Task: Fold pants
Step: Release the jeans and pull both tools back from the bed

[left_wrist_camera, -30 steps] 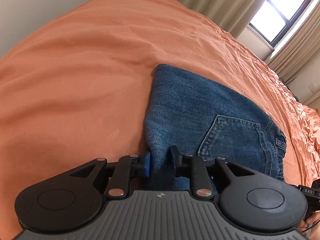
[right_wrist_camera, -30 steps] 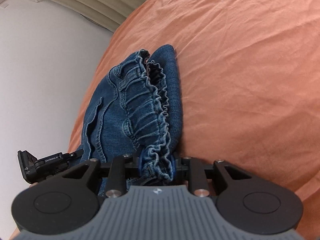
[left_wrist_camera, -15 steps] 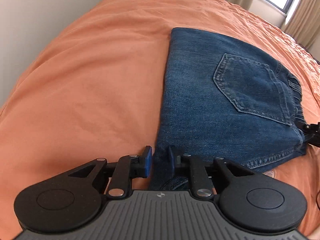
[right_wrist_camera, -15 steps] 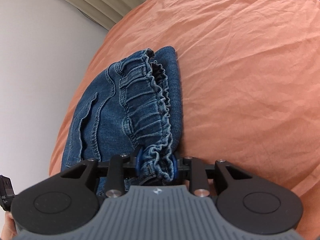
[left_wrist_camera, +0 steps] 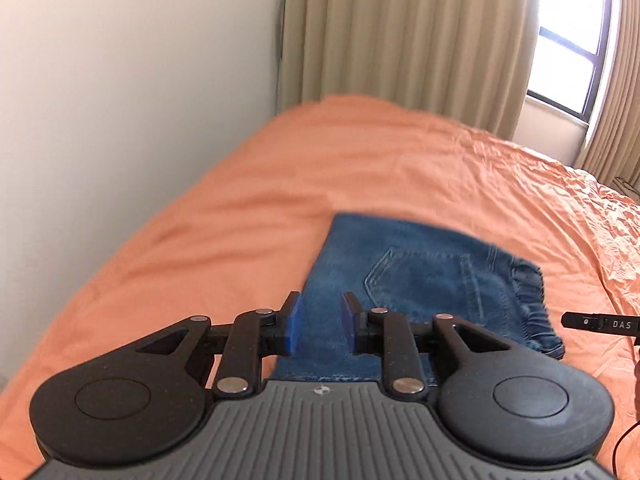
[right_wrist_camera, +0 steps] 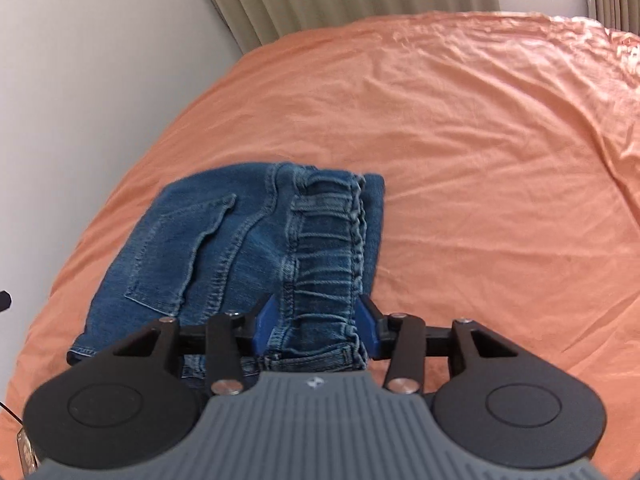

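A: Where are the jeans (left_wrist_camera: 420,280)?
B: Folded into a compact block on the orange bed (left_wrist_camera: 440,168), back pocket up. In the left view the block sits from centre toward 4 o'clock; its left edge runs straight from 12 down to 6, ending at the left gripper (left_wrist_camera: 320,326).

A: Is that gripper holding anything?
B: No. Its jaws have just been opening; the blue pads (left_wrist_camera: 291,326) stand apart above the denim, with nothing pinched.

A: And the right gripper (right_wrist_camera: 316,320)?
B: Its jaws have been opening too, and stand wider. The gathered waistband (right_wrist_camera: 328,248) runs between the pads toward 12 o'clock. Whether the pads touch it, I cannot tell; they look slack beside it.

A: Free room around the block?
B: Plenty. In the right view bare sheet stretches from 12 round to 4 o'clock, wrinkled only. At 9 to 10 o'clock the bed's edge meets a pale wall (right_wrist_camera: 80,80), near the jeans' pocket side. Curtains (left_wrist_camera: 400,40) hang at 12, and a window (left_wrist_camera: 572,32) at 1 to 2 in the left view.

A: Do the grippers crowd each other?
B: The right one's tip shows at 3 o'clock in the left view, just beside the waistband end.
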A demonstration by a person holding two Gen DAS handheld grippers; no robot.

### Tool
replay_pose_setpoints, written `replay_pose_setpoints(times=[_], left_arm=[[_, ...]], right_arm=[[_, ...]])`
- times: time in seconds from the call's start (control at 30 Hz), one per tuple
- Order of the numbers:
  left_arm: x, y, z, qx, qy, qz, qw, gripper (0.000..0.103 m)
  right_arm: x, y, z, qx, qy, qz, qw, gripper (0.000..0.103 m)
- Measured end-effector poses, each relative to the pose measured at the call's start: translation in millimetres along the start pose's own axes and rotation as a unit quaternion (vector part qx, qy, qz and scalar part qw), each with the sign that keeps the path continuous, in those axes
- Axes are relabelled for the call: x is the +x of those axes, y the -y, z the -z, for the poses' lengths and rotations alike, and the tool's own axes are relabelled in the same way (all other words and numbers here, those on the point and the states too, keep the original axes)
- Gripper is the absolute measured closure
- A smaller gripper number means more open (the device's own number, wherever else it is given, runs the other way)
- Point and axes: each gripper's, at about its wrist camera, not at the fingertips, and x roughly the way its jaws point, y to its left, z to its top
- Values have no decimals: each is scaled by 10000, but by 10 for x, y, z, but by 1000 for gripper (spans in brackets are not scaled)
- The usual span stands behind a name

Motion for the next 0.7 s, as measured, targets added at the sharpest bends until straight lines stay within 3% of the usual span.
replay_pose_setpoints(times=[0.1,0.17,0.3,0.37,0.53,0.7], left_arm=[[-508,192,-87,-30,457,-116,9989,57],[-808,341,-94,-30,718,-248,9971,40],[-1258,592,-12,-124,1039,-231,9942,30],[-1409,706,75,-99,1229,-306,9919,14],[-1539,906,412,-54,1354,-870,9869,7],[-1550,1100,844,394,1319,-844,9869,7]], right_arm=[[-513,-284,-79,-592,513,-84,9969,52],[-854,-476,-84,-973,835,-117,9917,46],[-1513,-791,1,-1555,1457,-303,9766,33],[-1833,-922,124,-1801,1755,-400,9670,29],[-2310,-1089,555,-2143,2157,-383,9519,23],[-2399,-1109,950,-2221,2134,-177,9512,23]])
